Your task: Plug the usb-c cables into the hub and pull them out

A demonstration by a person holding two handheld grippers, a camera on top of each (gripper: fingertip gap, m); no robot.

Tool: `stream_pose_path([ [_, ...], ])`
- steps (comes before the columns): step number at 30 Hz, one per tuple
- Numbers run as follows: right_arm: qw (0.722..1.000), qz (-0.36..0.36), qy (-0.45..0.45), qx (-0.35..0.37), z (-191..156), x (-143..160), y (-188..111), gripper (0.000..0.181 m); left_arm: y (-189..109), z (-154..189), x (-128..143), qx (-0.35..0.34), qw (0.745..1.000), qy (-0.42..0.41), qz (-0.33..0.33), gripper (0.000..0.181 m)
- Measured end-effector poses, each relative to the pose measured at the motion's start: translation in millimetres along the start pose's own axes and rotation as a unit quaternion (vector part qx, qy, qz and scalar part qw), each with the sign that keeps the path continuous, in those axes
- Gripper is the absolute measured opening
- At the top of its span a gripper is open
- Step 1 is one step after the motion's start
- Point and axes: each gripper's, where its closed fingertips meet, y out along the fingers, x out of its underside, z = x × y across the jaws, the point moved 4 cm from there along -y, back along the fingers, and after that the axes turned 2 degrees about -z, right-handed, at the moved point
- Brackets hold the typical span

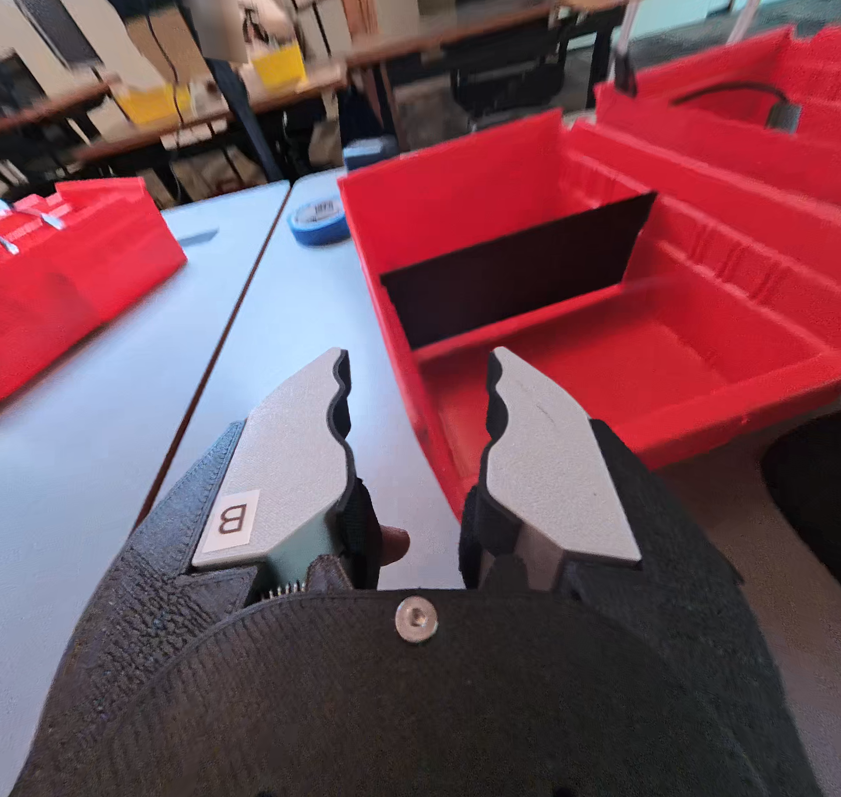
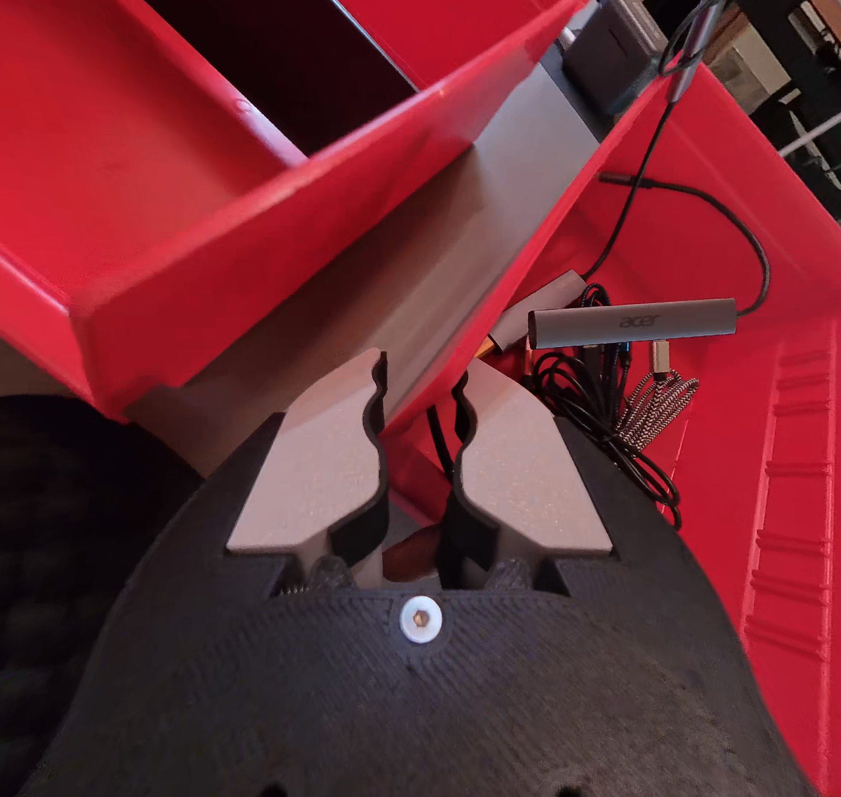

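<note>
A: Right gripper (image 2: 421,393) — jaws parted, nothing between them, hanging over the near rim of the red plastic bin (image 2: 728,211) on the right. Left gripper (image 1: 418,379) likewise released and empty, over the pale worktop (image 1: 296,302) beside the divided red plastic bin (image 1: 455,174).

B: Contents?

A: Right bin: slim grey metal hub (image 2: 632,322) lying flat near the bin's near wall, its thin black lead (image 2: 746,238) looping toward the far side. Under and beside it, a tangle of black usb-c cables (image 2: 582,393) and one braided grey-and-white cable (image 2: 660,395) with a metal plug. A second grey block lies partly beneath; can't identify it. Divided bin, with its black partition (image 1: 514,270), shows nothing in the near compartment.

B: Handling?

A: Judging only: hub light, rigid, smooth-sided, likely to skid when pushed. Pinch it across the narrow body. Cables limp; take them at the stiff plug housing, not the cord. Tangle may drag neighbours along.
</note>
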Motion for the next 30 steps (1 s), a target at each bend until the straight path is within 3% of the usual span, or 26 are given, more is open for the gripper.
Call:
stream_pose_path([
  [3, 1.0, 0.01, -0.018, -0.023, -10.8, -9.2, 2.8, 0.028, 6.3, -6.3, 16.0, -0.003, 0.999, -0.003, -0.045, 0.056],
  [9, 0.995, 0.051, -0.037, -0.073, -25.7, -18.2, 2.5, 0.028, 4.0, -10.2, 15.1, 0.004, 0.999, -0.006, -0.037, 0.057],
  [12, 0.989, 0.129, -0.002, -0.068, -17.5, -22.7, -14.8, 0.029, 10.9, -5.0, 20.3, 0.042, 0.998, -0.034, -0.029, 0.057],
  [14, 0.972, 0.227, 0.029, -0.046, -6.1, -33.2, -38.2, 0.035, 16.9, -4.0, 27.7, 0.049, 0.997, -0.038, -0.038, 0.06],
  [16, 0.936, 0.343, 0.055, -0.048, -2.1, -42.9, -65.7, 0.047, 20.8, 0.0, 31.7, 0.063, 0.996, -0.041, -0.043, 0.058],
  [17, 0.919, 0.382, 0.077, -0.06, -4.5, -44.7, -76.6, 0.051, 20.1, 3.5, 31.4, 0.079, 0.995, -0.039, -0.04, 0.041],
  [20, 0.888, 0.42, 0.131, -0.136, -31.0, -43.1, -91.2, 0.081, 15.7, -4.5, 35.2, 0.042, 0.996, -0.015, -0.072, 0.014],
  [23, 0.863, 0.454, 0.146, -0.168, -61.0, -39.7, -97.8, 0.1, 1.0, -10.3, 39.5, 0.013, 0.989, 0.027, -0.142, 0.01],
  [25, 0.87, 0.462, 0.11, -0.134, -68.2, -40.2, -101.3, 0.102, -11.4, -2.3, 42.4, 0.06, 0.984, 0.032, -0.165, 0.016],
  [26, 0.874, 0.459, 0.099, -0.123, -69.8, -41.8, -101.8, 0.103, -16.0, 0.9, 42.8, 0.081, 0.983, 0.034, -0.161, 0.029],
  [28, 0.89, 0.427, 0.1, -0.124, -72.7, -42.6, -92.3, 0.105, -17.1, -2.5, 39.2, 0.068, 0.99, 0.032, -0.117, 0.081],
  [30, 0.909, 0.379, 0.114, -0.132, -73.0, -42.6, -79.0, 0.104, -12.1, -4.3, 35.9, 0.066, 0.996, 0.013, -0.066, 0.109],
])
